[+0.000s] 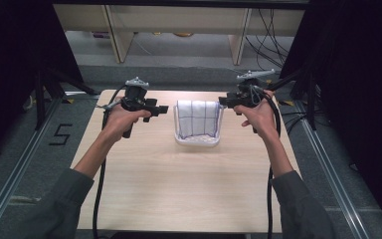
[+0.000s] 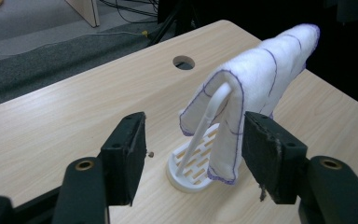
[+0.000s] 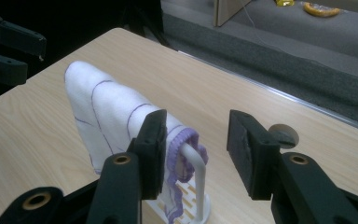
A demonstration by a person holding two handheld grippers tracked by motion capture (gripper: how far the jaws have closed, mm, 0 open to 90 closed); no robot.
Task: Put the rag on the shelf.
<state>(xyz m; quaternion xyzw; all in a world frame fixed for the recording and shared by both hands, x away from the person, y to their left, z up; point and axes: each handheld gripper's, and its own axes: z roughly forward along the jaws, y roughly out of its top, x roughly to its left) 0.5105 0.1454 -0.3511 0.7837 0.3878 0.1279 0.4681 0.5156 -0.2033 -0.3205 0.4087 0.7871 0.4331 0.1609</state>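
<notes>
Two hand-held black tongs flank a white slotted plastic rack (image 1: 197, 140) at the centre of a pale wood-grain surface (image 1: 179, 189), seen from the high view. A white cloth with purple stitched grid lines (image 1: 197, 118) hangs over the rack's top rail. The left tongs (image 1: 162, 109) sit at nine o'clock of the rack, just beside it; the right tongs (image 1: 222, 101) sit at three o'clock, close to the cloth's upper corner. Each is gripped by a hand on a grey-sleeved arm, with a black cable trailing toward six o'clock. From here, how far the jaws stand apart cannot be told.

Left gripper view: the left tongs (image 2: 193, 151) stand wide apart, clamped on nothing. Between them, farther off, rises the rack's end (image 2: 189, 175) with its curved white rail, the cloth (image 2: 256, 74) draped over it and running away toward two o'clock. A round hole (image 2: 183, 62) in the surface lies at twelve o'clock.

Right gripper view: the right tongs (image 3: 195, 149) are likewise apart and empty. The cloth's purple hem (image 3: 186, 140) and the rail's end lie between the jaws, the cloth (image 3: 102, 109) stretching toward ten o'clock. Whether the left-hand jaw touches the cloth cannot be told.
</notes>
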